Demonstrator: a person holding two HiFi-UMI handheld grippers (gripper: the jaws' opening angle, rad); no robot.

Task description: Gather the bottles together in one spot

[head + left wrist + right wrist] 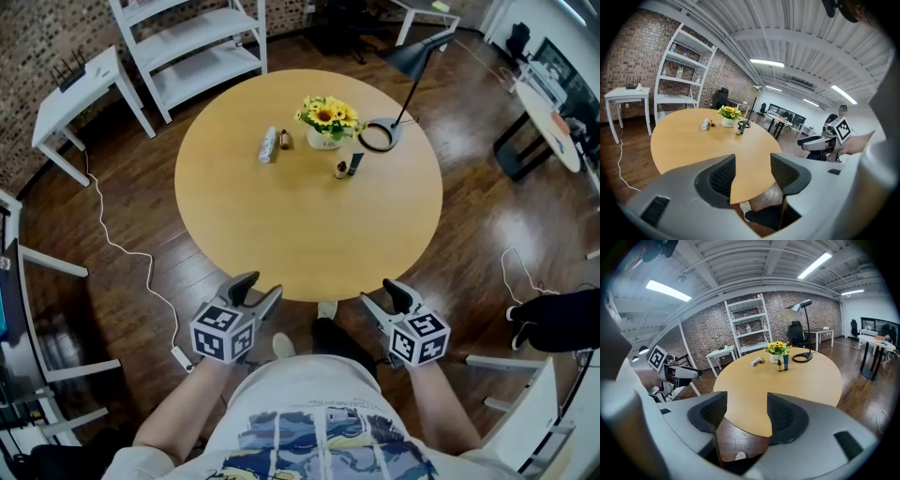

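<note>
Gathering looks unstarted: white bottle (268,144) and brown bottle (285,139) sit left of the flower pot (325,138), dropper bottle (341,170) and dark tube (355,164) right of it, while left claw (260,292) and right claw (382,299) hang open, empty, at the table's (281,234) near edge

I find the room brightly and evenly lit. Light comes from ceiling tubes (813,266), which burn out to white in both gripper views. In the head view the floor (487,223) carries pale glare patches. The table (281,248) shows a mild sheen, with only short, faint shadows beneath what stands on it. Both gripper views bend strongly towards the edges and go black in the corners. Far detail is soft. I note no motion blur.
</note>
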